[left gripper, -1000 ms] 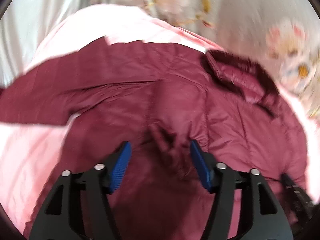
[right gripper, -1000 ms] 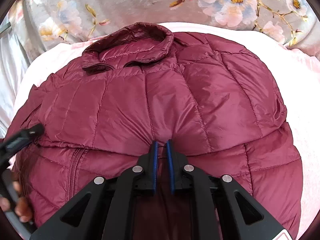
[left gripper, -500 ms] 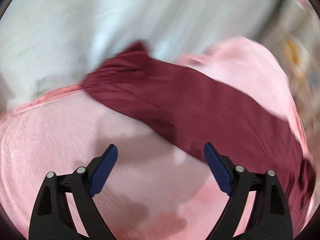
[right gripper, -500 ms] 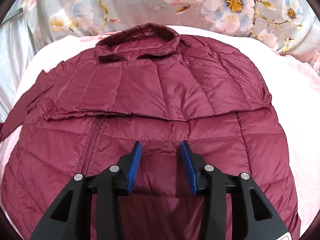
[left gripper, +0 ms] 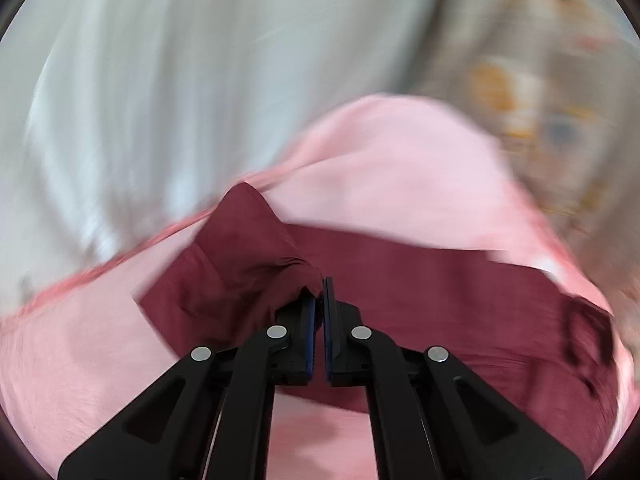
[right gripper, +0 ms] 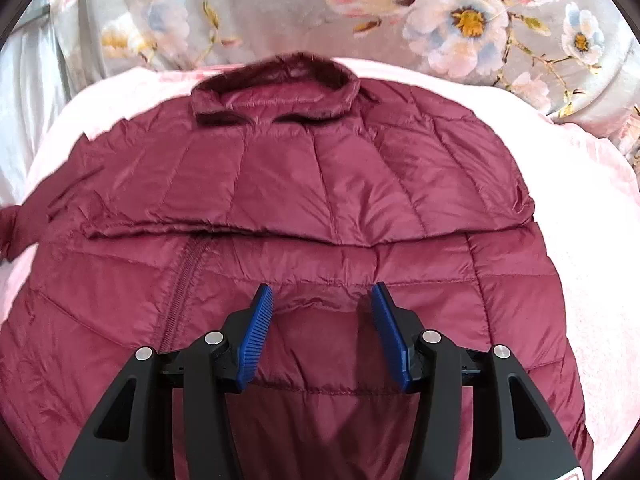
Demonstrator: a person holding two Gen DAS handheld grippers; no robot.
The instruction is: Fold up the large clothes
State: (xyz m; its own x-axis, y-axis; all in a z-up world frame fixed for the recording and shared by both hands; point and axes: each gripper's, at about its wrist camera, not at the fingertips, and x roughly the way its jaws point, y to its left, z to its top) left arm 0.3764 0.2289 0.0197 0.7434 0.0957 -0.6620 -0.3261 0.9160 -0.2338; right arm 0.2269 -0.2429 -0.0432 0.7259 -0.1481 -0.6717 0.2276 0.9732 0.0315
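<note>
jacket (right gripper: 320,184) flat on pink blanket (right gripper: 592,200), collar (right gripper: 276,84) pointing away, sleeve (left gripper: 240,264) stretched sideways; left gripper (left gripper: 319,300) pinches the sleeve, right gripper (right gripper: 322,304) gapes empty.

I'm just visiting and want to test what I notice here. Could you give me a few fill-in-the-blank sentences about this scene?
1. The left gripper is ____ on the sleeve.
2. The right gripper hovers with its jaws ____ over the jacket.
3. The jacket lies on a ____ blanket.
4. The jacket's collar points toward the ____ fabric.

Missing words: shut; open; pink; flowered
</note>
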